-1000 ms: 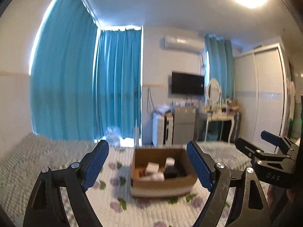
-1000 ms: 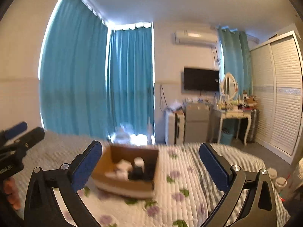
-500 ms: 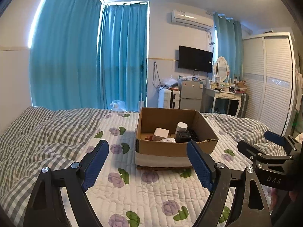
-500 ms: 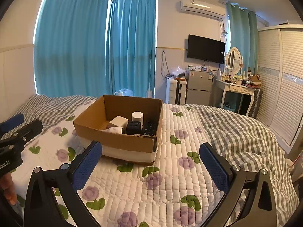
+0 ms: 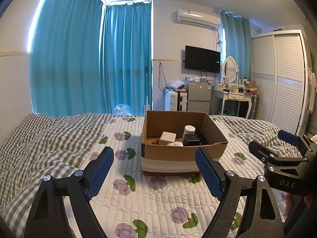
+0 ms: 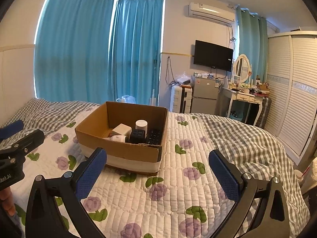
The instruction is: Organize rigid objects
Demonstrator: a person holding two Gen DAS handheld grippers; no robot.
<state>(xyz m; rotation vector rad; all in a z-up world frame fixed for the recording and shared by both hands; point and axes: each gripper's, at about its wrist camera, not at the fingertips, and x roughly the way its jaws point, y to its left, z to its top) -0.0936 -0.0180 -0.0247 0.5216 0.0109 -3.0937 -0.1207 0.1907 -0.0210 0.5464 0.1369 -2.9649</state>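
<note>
Cardboard box sits mid-frame on the bed, holding a white cube, white cylinder, black cube and black remote. We judge these light, stiff and smooth-sided; best pinched across flat faces. Left hand-held gripper and right hand-held gripper both spread wide, empty, hovering level at the bottom of the frame, short of the box.

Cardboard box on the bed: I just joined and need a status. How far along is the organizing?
Done: nothing obvious; the brown cardboard box holds a jumble including a white cylinder and a black cube. In hand: nothing; left gripper and right gripper are open, short of the box. Left: all picking and sorting.
</note>
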